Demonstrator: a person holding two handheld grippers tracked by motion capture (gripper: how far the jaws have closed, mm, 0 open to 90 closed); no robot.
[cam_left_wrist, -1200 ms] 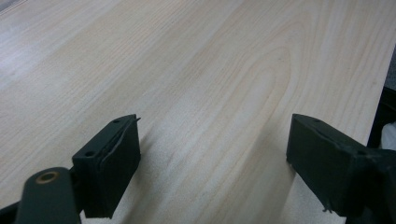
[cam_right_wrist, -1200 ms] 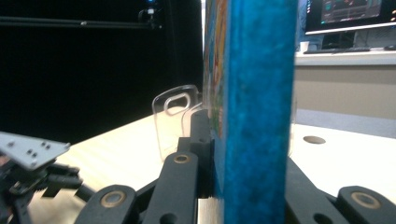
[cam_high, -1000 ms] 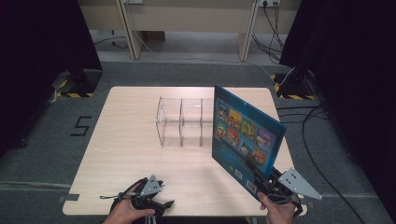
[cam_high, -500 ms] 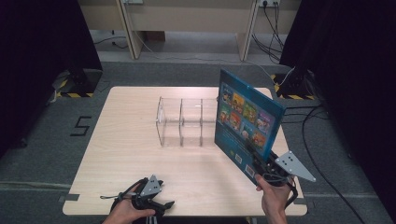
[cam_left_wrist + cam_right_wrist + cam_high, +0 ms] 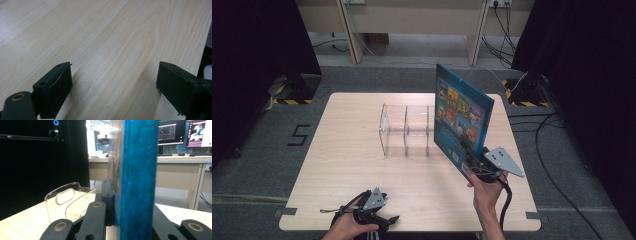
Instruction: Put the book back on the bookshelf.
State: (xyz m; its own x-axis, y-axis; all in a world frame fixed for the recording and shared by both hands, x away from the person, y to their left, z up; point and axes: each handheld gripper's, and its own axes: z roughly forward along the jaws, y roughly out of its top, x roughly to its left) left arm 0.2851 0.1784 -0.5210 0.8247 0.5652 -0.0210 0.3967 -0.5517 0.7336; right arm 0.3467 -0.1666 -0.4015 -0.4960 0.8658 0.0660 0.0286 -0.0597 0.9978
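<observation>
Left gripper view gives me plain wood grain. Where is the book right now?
Observer: The right tongs hold the blue book upright, clamped on its lower edge.
Operator: Is it in the rack?
Observer: No. It stands just off the right end of the clear rack, in no slot.
Operator: Anything in the rack?
Observer: No, its slots are empty.
</observation>
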